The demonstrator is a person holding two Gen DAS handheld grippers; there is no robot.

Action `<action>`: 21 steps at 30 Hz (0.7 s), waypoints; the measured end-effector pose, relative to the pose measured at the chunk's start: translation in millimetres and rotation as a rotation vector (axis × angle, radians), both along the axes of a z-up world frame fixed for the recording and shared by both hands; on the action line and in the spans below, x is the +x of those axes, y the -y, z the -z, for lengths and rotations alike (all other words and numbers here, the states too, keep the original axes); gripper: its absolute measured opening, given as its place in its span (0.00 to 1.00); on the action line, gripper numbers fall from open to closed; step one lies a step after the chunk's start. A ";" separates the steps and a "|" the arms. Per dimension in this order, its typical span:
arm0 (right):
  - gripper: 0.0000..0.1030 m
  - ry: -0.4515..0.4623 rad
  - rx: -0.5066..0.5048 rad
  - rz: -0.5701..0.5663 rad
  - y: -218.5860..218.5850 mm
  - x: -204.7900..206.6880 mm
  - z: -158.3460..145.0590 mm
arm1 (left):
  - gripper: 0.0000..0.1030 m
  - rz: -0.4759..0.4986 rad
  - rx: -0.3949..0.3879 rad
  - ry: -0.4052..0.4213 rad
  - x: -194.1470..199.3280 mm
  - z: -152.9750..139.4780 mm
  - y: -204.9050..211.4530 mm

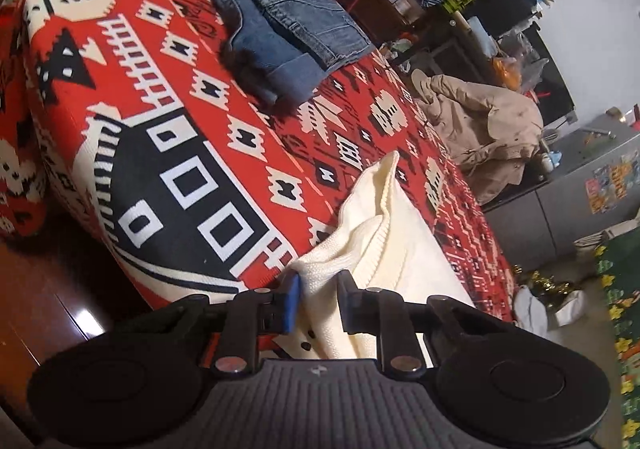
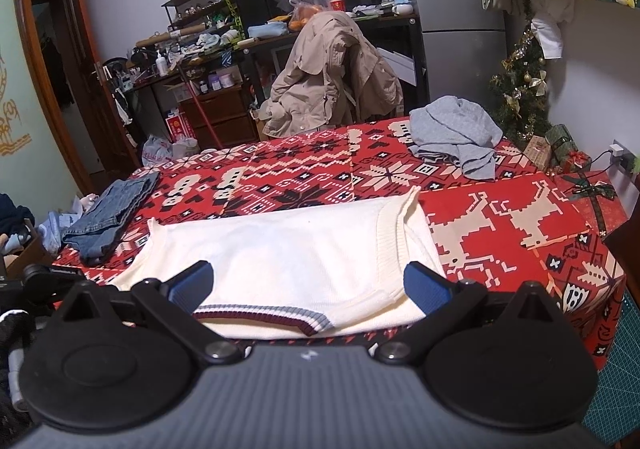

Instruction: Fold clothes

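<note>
A white knitted vest (image 2: 288, 249) lies spread on the red patterned bed cover (image 2: 500, 217), its striped V-neck collar (image 2: 264, 313) at the near edge. My right gripper (image 2: 308, 271) hovers open just above that collar edge, one blue pad on each side and nothing pinched. In the left wrist view the vest (image 1: 380, 241) is bunched at its corner near the bed's edge. My left gripper (image 1: 318, 289) is shut on that gathered fold, with the fabric rising in a ridge ahead of the fingers.
Folded blue jeans (image 2: 108, 213) lie at the left end of the bed, also in the left wrist view (image 1: 288, 21). A crumpled grey garment (image 2: 456, 137) sits at the far right. A beige jacket (image 2: 332, 77) hangs over a chair behind the bed. A small Christmas tree (image 2: 520, 97) stands at the right.
</note>
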State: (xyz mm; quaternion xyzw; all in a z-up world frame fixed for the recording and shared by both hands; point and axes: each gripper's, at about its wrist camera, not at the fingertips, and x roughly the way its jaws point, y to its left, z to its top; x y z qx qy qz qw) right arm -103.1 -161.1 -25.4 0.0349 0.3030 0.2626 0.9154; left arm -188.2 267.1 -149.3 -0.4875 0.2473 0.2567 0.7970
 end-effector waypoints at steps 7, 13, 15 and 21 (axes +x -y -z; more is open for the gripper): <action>0.99 -0.012 -0.008 -0.007 -2.6 -1.4 5.3 | 0.12 0.027 0.096 -0.069 2.9 -5.0 6.6; 0.99 -0.022 0.002 0.000 -1.2 0.7 8.0 | 0.12 0.062 0.167 -0.107 5.3 -7.8 12.1; 0.99 -0.026 0.006 0.002 -0.4 1.0 9.0 | 0.12 0.079 0.210 -0.130 7.4 -10.4 16.2; 0.99 0.026 -0.063 -0.004 -6.4 -1.2 11.2 | 0.14 0.112 0.389 -0.230 11.5 -16.8 32.2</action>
